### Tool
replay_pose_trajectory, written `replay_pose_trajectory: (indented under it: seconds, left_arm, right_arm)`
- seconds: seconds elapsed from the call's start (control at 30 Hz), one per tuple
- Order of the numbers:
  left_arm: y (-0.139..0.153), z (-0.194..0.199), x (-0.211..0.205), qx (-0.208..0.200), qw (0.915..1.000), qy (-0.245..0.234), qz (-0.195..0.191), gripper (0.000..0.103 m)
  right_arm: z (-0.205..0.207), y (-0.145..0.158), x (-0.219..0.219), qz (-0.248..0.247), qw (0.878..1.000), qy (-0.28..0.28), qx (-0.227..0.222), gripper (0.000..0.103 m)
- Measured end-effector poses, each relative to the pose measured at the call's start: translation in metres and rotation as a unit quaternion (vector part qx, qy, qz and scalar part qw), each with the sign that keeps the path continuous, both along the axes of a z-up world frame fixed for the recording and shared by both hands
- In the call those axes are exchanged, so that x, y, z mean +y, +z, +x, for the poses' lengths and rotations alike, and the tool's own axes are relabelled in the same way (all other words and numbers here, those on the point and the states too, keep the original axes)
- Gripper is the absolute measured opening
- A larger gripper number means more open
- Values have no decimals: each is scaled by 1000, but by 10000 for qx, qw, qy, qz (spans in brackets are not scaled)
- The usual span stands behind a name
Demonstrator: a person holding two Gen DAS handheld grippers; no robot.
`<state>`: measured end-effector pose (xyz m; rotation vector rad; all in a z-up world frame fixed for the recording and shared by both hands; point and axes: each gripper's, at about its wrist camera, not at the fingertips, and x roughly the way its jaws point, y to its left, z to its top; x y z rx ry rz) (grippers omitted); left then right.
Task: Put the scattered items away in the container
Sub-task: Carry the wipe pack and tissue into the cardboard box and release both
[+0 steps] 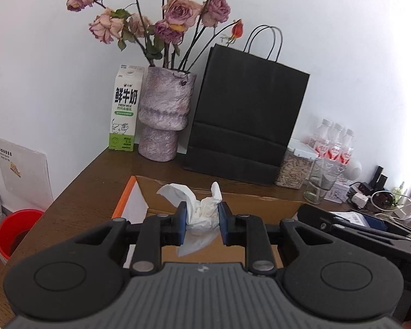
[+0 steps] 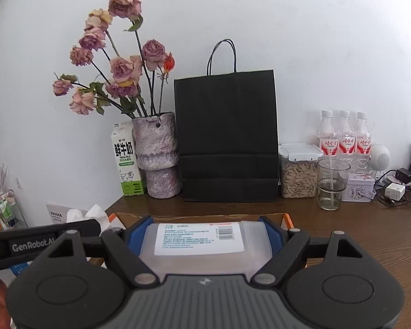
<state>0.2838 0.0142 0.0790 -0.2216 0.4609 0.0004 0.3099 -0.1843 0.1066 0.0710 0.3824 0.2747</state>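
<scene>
A brown wooden table (image 1: 76, 192) runs to a white wall, its left edge dropping toward a red bucket (image 1: 16, 233). The left gripper (image 1: 202, 219), tilted downward, is clamped on a crumpled white tissue (image 1: 205, 211) above the open cardboard box (image 1: 260, 205). The right gripper (image 2: 202, 235) squeezes a translucent plastic box with a printed label (image 2: 200, 241), the cardboard rim just beyond its jaws

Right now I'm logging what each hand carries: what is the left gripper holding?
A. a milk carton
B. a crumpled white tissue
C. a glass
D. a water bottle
B: the left gripper is pinched shut on the crumpled white tissue, above the cardboard box.
</scene>
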Motion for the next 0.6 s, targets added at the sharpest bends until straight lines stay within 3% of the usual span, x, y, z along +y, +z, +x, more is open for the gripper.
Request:
replay_pose_trajectory:
  seconds: [0.2, 0.47, 0.53, 0.6]
  left_arm:
    - [-38, 26, 9, 659, 9977, 112, 112, 24]
    - [-44, 23, 3, 694, 9971, 41, 308, 25]
    - [-44, 22, 1, 678, 9971, 58, 330, 38]
    - [-42, 20, 1, 661, 9971, 115, 366, 93]
  right_arm:
    - [25, -36, 6, -76, 9986, -14, 524, 81]
    - [23, -46, 8, -283, 9980, -56, 571, 82]
    - [23, -46, 8, -297, 9977, -62, 603, 82]
    - [22, -47, 9, -356, 9973, -87, 644, 88]
